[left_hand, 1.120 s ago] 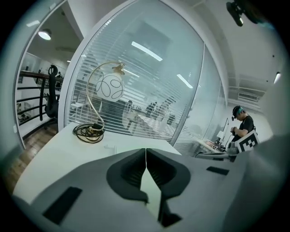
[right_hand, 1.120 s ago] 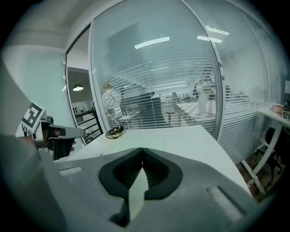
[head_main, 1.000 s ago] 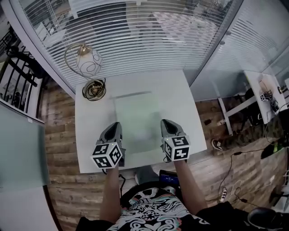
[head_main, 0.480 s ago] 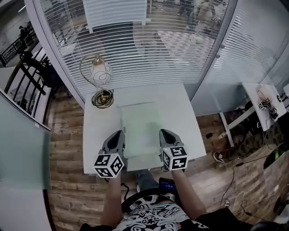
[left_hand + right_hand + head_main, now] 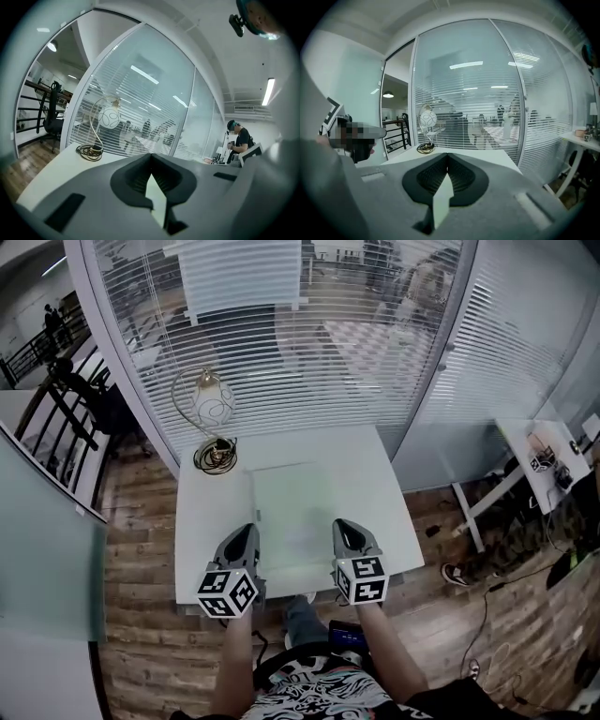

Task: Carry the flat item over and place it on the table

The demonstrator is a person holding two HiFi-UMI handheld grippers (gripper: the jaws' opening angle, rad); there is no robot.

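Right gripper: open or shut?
Shut. The right gripper has its jaws pressed together on the pale edge of the flat sheet.

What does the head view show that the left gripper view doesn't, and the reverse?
Head view only: the whole flat sheet, gripped at its near edge by the left hand-held gripper and the right hand-held gripper, plus the person's forearms and the wood floor. Left gripper view only: the left jaws shut on the sheet's thin edge, and a person standing at far right. Both: the white table, the globe lamp and the slatted glass wall.
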